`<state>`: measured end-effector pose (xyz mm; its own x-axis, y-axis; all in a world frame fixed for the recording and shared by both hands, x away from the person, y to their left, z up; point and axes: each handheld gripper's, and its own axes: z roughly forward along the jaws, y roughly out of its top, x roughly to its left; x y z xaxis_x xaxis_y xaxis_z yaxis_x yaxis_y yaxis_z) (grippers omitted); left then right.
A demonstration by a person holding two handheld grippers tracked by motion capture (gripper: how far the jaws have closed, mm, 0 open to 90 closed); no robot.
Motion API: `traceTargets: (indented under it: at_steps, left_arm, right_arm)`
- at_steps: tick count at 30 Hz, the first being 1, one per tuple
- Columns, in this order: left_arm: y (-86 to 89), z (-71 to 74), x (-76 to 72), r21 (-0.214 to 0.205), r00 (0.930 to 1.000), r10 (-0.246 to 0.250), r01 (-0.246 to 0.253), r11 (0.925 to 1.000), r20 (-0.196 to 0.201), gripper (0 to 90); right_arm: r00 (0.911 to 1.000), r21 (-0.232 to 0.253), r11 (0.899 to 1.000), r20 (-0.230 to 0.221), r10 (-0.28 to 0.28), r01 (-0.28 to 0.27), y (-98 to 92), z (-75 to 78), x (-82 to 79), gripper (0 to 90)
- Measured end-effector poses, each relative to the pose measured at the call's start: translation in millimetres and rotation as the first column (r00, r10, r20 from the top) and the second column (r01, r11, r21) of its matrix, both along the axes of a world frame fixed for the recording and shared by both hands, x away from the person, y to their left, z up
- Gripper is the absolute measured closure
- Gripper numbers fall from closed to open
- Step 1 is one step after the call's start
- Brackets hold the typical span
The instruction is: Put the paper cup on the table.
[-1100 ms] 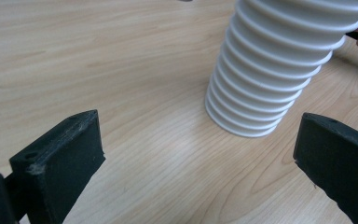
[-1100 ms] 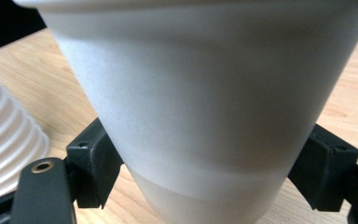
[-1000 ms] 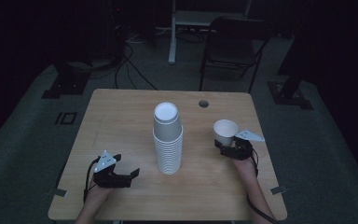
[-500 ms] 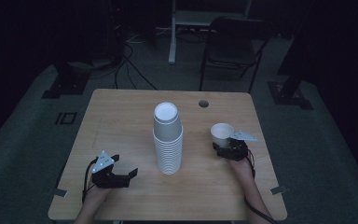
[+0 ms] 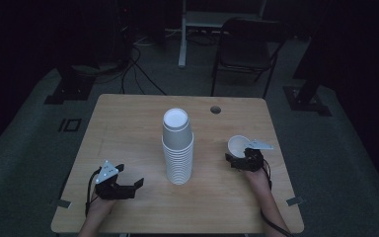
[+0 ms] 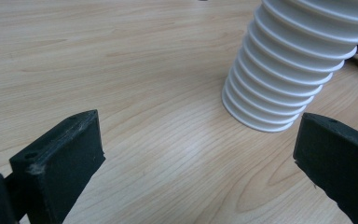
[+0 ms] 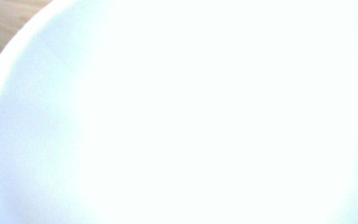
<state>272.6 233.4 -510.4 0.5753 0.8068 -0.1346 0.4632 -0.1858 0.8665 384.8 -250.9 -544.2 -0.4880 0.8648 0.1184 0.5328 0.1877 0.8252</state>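
Cup (image 5: 237, 145) lowered toward table (image 5: 128, 123) in right tool (image 5: 241, 159).

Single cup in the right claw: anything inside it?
The single cup looks empty; its white interior shows from above. The right claw holds it, and the blown-out right gripper view hides the bottom's detail.
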Motion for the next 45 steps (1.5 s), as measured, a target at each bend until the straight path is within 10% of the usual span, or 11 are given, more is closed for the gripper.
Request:
traceTargets:
  at_steps: [29,45]
  left_arm:
    - [21.0,-12.2,-0.5,0.034,0.9957,0.076,-0.075,0.9966,-0.052,1.9]
    - [35.3,-19.3,-6.7,0.110,0.9848,0.146,-0.135,0.9847,-0.094,1.9]
  right_arm:
    - [0.9954,-0.048,0.994,0.003,0.096,-0.095,-34.2,-3.5,-56.8,10.2]
    - [0.9986,-0.051,0.997,-0.012,0.051,-0.052,-56.2,-4.0,-86.7,10.2]
